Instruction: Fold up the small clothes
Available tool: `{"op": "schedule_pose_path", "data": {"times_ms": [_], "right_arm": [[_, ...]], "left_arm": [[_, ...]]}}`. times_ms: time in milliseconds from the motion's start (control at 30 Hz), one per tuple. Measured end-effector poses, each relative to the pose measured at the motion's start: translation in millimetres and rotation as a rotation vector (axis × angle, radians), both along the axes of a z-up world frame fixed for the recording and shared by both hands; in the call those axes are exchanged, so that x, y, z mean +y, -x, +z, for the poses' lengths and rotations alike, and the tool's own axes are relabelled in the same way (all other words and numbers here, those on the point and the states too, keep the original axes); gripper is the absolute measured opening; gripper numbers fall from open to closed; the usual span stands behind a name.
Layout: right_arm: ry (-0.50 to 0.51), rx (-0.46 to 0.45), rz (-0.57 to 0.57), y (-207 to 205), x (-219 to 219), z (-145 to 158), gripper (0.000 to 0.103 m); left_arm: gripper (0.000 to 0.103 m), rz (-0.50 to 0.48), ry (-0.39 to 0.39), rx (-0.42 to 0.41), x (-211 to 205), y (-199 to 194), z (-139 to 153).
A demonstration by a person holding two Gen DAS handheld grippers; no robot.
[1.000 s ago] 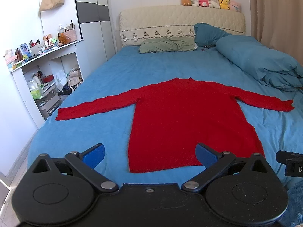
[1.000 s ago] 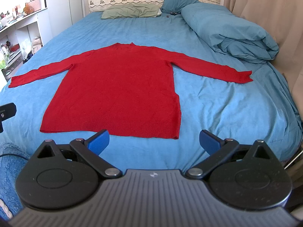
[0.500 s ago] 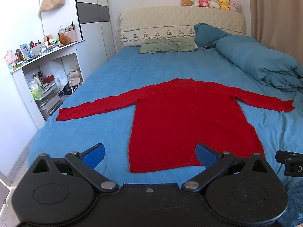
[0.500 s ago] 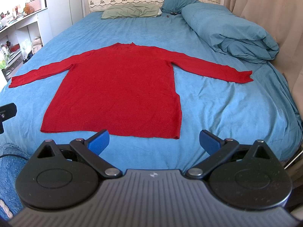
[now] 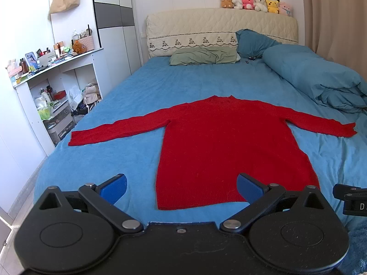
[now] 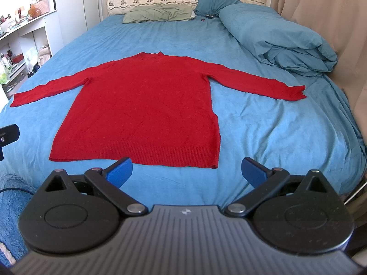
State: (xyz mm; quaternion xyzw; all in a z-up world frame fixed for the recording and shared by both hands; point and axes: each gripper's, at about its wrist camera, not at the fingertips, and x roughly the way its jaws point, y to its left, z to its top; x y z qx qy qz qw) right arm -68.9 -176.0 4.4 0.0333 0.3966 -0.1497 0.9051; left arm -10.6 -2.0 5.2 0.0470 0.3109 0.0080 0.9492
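A red long-sleeved sweater (image 5: 220,146) lies flat on the blue bed, sleeves spread out to both sides, hem towards me. It also shows in the right wrist view (image 6: 146,105). My left gripper (image 5: 181,186) is open and empty, held above the foot of the bed near the hem's left part. My right gripper (image 6: 187,169) is open and empty, just short of the hem's right corner. Neither gripper touches the sweater.
A rolled blue duvet (image 5: 321,82) lies along the bed's right side, with pillows (image 5: 204,56) at the headboard. A white shelf unit (image 5: 45,87) full of small items stands left of the bed. A curtain (image 6: 332,23) hangs on the right.
The right wrist view has moved slightly forward towards the hem. The sweater has not moved and both grippers stay open.
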Motion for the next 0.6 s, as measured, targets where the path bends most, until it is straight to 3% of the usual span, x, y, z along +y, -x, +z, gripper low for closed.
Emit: {"op": "schedule_pose_path", "data": {"times_ms": [600], "right_arm": [[-0.003, -0.002, -0.001, 0.4, 0.9, -0.8, 0.103]], "left_arm": [[0.103, 0.003, 0.005, -0.009, 0.8, 0.7, 3.0]]}}
